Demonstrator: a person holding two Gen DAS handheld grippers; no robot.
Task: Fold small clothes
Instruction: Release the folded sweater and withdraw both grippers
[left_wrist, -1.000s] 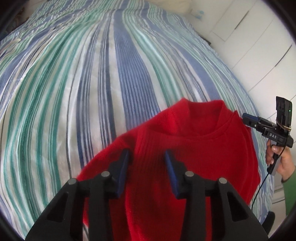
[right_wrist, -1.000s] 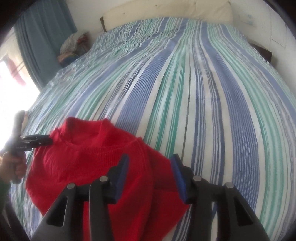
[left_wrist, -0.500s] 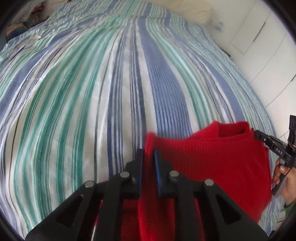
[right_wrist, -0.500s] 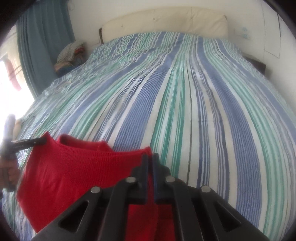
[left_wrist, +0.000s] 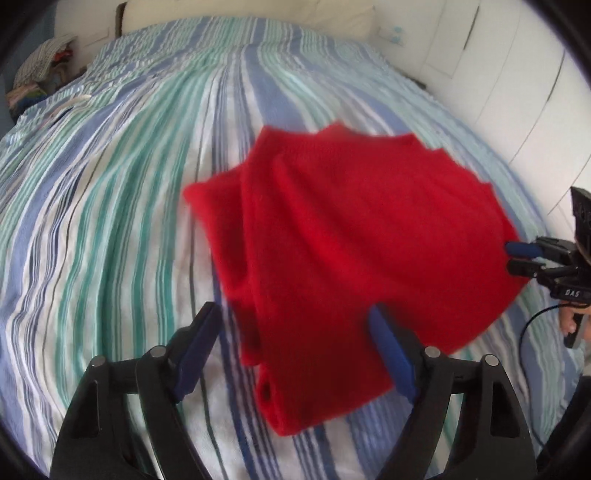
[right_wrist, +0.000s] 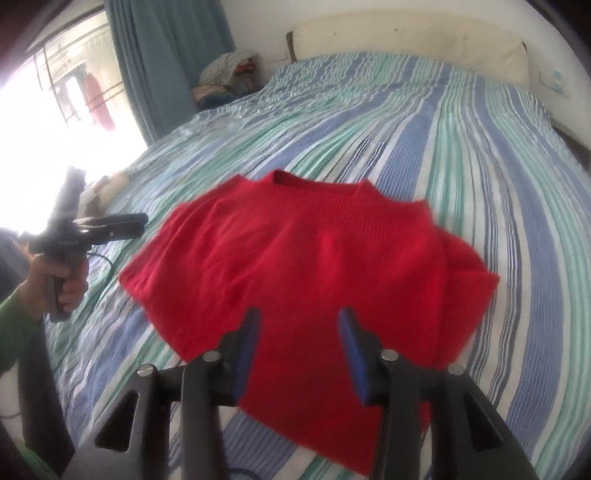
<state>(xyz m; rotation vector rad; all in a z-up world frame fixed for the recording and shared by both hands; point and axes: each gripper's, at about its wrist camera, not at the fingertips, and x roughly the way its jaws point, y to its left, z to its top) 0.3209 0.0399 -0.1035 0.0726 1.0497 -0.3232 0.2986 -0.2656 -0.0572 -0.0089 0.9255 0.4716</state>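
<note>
A red knit sweater lies spread on the striped bed cover, blurred, with its neckline on the far side. My left gripper hovers over the sweater's near left part. Its jaws are opening wide, and the blue pads do not press the cloth. My right gripper is over the sweater's near edge. Its jaws are also opening, with red cloth showing between the fingers but not pinched. The right gripper appears by the sweater's right edge in the left wrist view. The left gripper is held off the sweater's left side.
The bed cover stretches far ahead to a pale headboard. A pile of clothes sits beside a blue curtain and a bright window. White cupboard doors run along the right. A black cable hangs from the right gripper.
Half a second ago both grippers were shut on the sweater's upper corners. Both have since let go, opened and drawn back, and the sweater lies farther up the bed.
</note>
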